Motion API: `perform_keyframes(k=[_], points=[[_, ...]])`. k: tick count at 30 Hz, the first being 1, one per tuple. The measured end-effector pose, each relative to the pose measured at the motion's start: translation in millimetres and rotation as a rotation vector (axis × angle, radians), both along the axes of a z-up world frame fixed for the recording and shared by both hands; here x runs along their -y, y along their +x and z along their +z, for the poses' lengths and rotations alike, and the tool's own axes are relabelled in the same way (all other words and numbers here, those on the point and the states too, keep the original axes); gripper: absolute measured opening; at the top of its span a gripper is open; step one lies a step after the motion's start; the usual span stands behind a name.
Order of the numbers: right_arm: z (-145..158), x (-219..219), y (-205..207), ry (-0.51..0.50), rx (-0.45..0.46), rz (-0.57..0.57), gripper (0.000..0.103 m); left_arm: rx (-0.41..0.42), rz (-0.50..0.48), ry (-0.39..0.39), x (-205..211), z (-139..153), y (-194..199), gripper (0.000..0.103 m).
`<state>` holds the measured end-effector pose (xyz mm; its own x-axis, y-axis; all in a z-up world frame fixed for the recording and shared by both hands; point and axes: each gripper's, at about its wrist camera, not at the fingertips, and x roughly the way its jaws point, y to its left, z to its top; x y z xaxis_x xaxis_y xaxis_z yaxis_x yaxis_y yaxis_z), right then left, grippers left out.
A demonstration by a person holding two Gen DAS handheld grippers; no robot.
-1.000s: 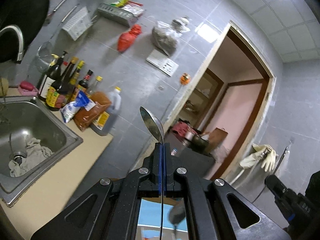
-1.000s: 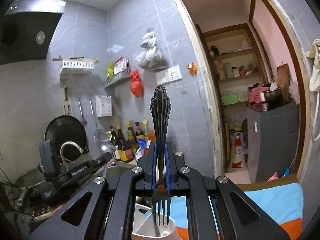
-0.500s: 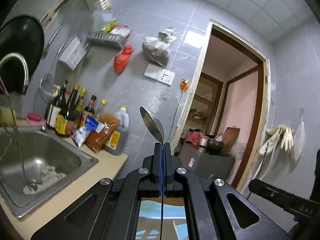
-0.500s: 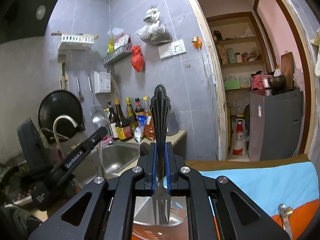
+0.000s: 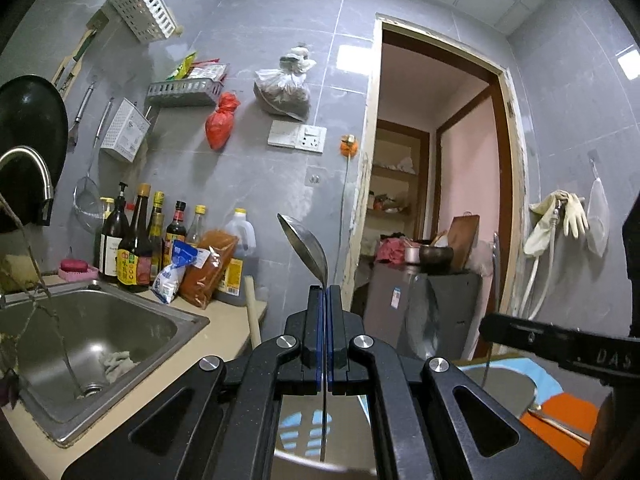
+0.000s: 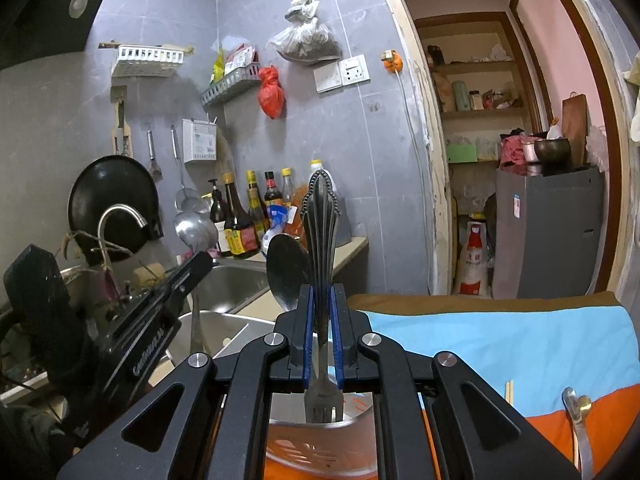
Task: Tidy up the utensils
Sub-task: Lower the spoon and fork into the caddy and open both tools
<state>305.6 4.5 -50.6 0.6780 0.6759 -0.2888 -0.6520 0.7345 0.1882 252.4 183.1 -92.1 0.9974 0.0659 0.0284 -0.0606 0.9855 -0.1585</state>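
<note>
Left wrist view: left gripper (image 5: pixel 323 296) at lower centre, fingers pressed narrow on the thin handle of a steel spoon (image 5: pixel 305 246); bowl up, tilted toward upper left, handle running down between the blue pads toward a round steel holder (image 5: pixel 304 462) at the bottom edge. Whether the handle tip touches the holder cannot be told. Stainless sink (image 5: pixel 80 344) at lower left, a rag in its basin. Sauce bottles (image 5: pixel 136 240) and a big oil jug (image 5: pixel 236 256) standing along the worktop (image 5: pixel 224 320) behind it. Open doorway at centre right. Part of the right gripper (image 5: pixel 560 346) crossing the right edge.

Right wrist view: right gripper (image 6: pixel 321 300) at lower centre, fingers clamped on an ornate dark fork (image 6: pixel 320 232); handle up, tines down inside the rim of the holder (image 6: pixel 320 440). Spoon bowl (image 6: pixel 286 270) just left of the fork handle, behind it. Left gripper (image 6: pixel 160 308) reaching in from the left edge. Blue and orange cloth (image 6: pixel 500 340) at lower right, chopsticks (image 6: pixel 509 392) and another utensil handle (image 6: pixel 576 412) lying on it.
</note>
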Motion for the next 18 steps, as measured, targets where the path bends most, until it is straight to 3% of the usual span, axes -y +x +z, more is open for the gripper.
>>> perform_keyframes(k=[10, 13, 15, 18], points=[[1, 4, 1, 0.008, -0.039, 0.014, 0.009, -0.097, -0.085, -0.095, -10, 5, -12, 0.0], [0, 7, 1, 0.014, -0.054, 0.015, 0.015, -0.138, -0.11, -0.116, -11, 9, -15, 0.01], [1, 9, 0, 0.017, -0.064, 0.017, 0.024, -0.154, -0.13, -0.122, -10, 12, -19, 0.016], [4, 13, -1, 0.021, -0.079, 0.02, 0.025, -0.157, -0.149, -0.125, -7, 21, -26, 0.024]])
